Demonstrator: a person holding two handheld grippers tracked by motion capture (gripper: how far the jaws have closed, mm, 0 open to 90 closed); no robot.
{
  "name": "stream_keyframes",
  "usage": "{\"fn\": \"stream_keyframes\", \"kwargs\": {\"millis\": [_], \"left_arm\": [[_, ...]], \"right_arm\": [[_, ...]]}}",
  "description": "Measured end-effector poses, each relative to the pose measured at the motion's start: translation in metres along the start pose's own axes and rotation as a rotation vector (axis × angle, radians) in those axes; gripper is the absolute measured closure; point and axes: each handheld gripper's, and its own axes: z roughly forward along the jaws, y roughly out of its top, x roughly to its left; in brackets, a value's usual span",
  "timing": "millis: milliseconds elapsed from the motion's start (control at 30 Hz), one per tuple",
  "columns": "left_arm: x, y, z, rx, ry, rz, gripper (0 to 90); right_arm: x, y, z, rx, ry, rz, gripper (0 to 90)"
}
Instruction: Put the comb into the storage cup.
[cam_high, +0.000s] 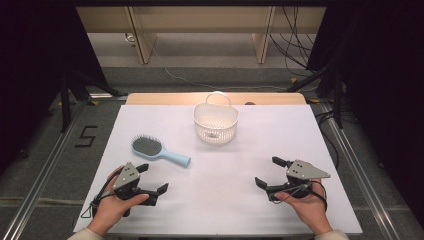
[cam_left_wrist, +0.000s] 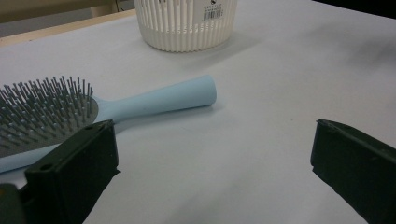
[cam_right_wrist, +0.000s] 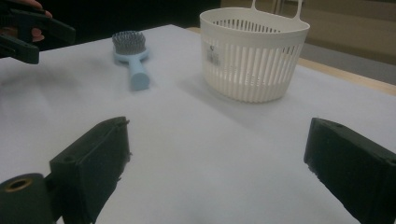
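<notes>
we hold the left gripper (cam_high: 153, 179) and right gripper (cam_high: 269, 172) wide open and empty, ready for the hairbrush (cam_high: 159, 150) lying near the basket (cam_high: 215, 121).

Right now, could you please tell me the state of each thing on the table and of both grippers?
hairbrush: lying flat on the table, bristles up, not held.
basket: upright, apart from the hairbrush, handle at its far rim.
left gripper: open, nothing between its jaws, just short of the hairbrush.
right gripper: open, nothing between its jaws.
table: covered in white.
</notes>
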Motion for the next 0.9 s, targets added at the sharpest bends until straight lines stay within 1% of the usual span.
{"fn": "stream_keyframes", "kwargs": {"millis": [200, 233, 300, 333, 367, 400, 433, 500, 600, 633, 667, 700, 733, 833, 867, 900], "left_arm": [[-0.001, 0.002, 0.001, -0.002, -0.002, -0.005, 1.7], [-0.002, 0.003, 0.002, -0.004, 0.0, -0.011, 2.3], [-0.003, 0.005, 0.002, -0.008, 0.001, -0.014, 5.8], [-0.006, 0.01, 0.004, -0.017, 0.022, -0.021, 8.9], [-0.006, 0.01, 0.004, -0.017, 0.022, -0.021, 12.2], [-0.007, 0.017, 0.009, -0.03, 0.034, -0.007, 16.4], [-0.007, 0.02, 0.012, -0.033, 0.031, -0.004, 19.9], [-0.006, 0.029, 0.02, -0.037, 0.047, -0.001, 29.6], [-0.002, 0.038, 0.036, -0.011, 0.065, -0.004, 51.4], [0.0, 0.04, 0.042, 0.004, 0.072, -0.005, 59.1], [0.002, 0.042, 0.048, 0.022, 0.087, -0.007, 65.3], [0.004, 0.044, 0.054, 0.041, 0.096, -0.011, 69.8], [0.007, 0.046, 0.06, 0.049, 0.099, -0.019, 73.0], [0.013, 0.054, 0.077, 0.085, 0.13, -0.024, 85.8], [0.015, 0.057, 0.083, 0.094, 0.135, -0.025, 89.1], [0.016, 0.06, 0.088, 0.101, 0.146, -0.029, 89.5]], "right_arm": [[-0.001, -0.001, 0.0, 0.004, 0.001, 0.008, 7.8], [-0.001, -0.001, 0.0, 0.004, 0.0, 0.007, 7.8], [-0.001, -0.001, 0.0, 0.005, -0.001, 0.009, 7.9], [-0.001, -0.001, 0.001, 0.003, -0.004, 0.011, 8.0], [-0.001, -0.001, 0.001, 0.003, -0.004, 0.011, 8.0], [-0.001, -0.001, 0.001, 0.001, -0.006, 0.011, 8.1], [-0.001, -0.001, 0.001, 0.003, -0.008, 0.014, 8.2], [-0.002, -0.001, 0.001, 0.003, -0.009, 0.016, 8.3], [-0.002, -0.001, 0.001, 0.0, -0.012, 0.015, 8.4], [-0.002, -0.001, 0.001, 0.0, -0.011, 0.015, 8.4], [-0.003, -0.001, 0.001, 0.001, -0.012, 0.015, 8.4], [-0.003, -0.001, 0.001, 0.002, -0.011, 0.016, 8.5], [-0.003, -0.002, 0.001, 0.002, -0.011, 0.015, 8.5], [-0.004, -0.002, 0.002, 0.009, -0.01, 0.017, 8.5], [-0.004, -0.002, 0.002, 0.009, -0.01, 0.017, 8.5], [-0.004, -0.002, 0.002, 0.007, -0.01, 0.015, 8.6]]}}
